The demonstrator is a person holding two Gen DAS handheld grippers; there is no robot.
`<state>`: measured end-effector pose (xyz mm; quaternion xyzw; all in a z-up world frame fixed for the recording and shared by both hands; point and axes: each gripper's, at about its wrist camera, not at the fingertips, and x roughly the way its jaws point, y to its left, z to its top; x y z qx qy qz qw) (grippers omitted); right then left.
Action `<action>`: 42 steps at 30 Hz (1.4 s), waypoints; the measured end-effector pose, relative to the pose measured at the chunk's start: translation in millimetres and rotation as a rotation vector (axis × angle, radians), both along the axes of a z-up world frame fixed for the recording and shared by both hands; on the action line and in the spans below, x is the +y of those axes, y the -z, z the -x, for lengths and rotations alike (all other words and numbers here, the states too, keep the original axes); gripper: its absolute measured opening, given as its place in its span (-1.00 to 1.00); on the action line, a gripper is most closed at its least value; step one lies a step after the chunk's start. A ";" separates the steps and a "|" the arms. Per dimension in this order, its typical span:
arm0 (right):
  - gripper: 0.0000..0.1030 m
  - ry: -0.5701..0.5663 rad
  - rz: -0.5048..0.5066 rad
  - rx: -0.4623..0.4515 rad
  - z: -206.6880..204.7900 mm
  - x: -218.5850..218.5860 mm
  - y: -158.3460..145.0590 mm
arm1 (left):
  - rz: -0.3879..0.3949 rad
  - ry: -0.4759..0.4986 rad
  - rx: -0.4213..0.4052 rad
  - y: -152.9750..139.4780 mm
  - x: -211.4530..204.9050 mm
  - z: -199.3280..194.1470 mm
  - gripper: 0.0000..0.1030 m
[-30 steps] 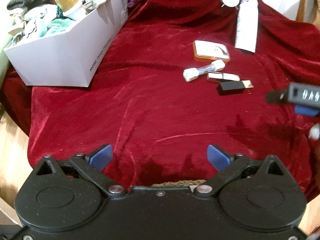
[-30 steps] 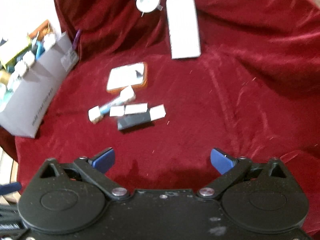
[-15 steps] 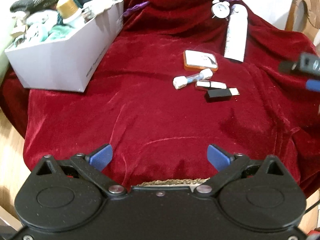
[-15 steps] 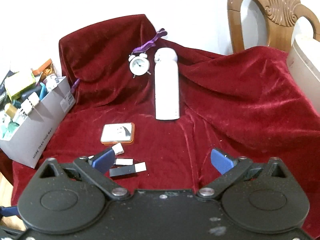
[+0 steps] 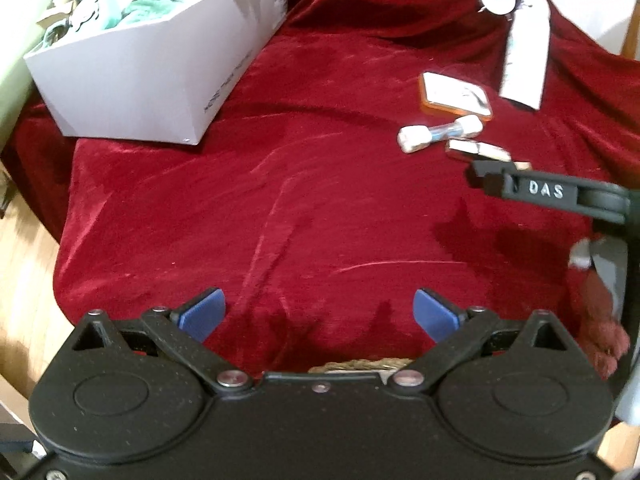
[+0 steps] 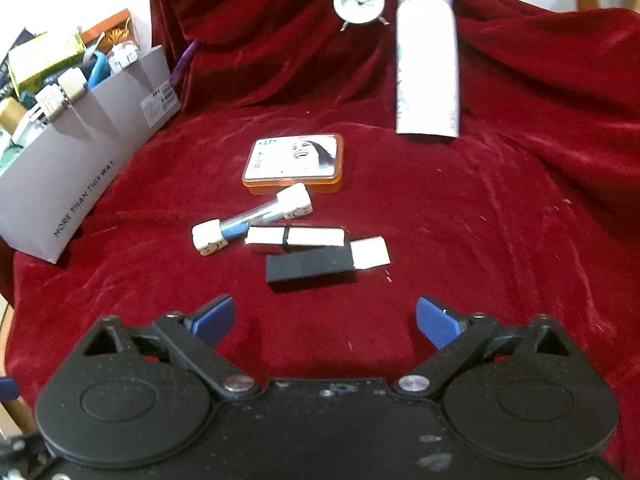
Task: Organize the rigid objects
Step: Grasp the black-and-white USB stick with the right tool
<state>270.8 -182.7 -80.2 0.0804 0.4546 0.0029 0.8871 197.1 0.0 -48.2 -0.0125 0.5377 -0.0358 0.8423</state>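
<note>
Readable lettering on two things

The grey box (image 6: 80, 184) bears "MORE THAN THIS WAY" on its side; the right gripper's (image 5: 548, 194) black finger bears "DAS".

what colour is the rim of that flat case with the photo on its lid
Orange, around a white lid on the flat case; clearest in the right wrist view.

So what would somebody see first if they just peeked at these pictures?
Probably the big red cloth covering everything, with a little bunch of small things in the middle: an orange tin, a see-through tube and a black case. Behind them stand a white alarm clock and a tall white bottle. At the left sits a grey box stuffed full.
</note>
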 end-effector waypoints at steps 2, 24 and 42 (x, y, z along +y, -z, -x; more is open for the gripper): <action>0.90 -0.002 0.031 0.001 -11.1 4.1 8.8 | -0.010 -0.010 0.007 3.5 3.2 -2.2 0.88; 0.58 0.039 0.138 0.027 21.6 -29.2 25.8 | 0.006 0.177 -0.088 3.3 -93.0 -91.3 0.89; 0.59 0.054 0.142 -0.009 47.8 -35.5 29.7 | 0.017 0.246 -0.068 34.6 -147.3 -134.7 0.89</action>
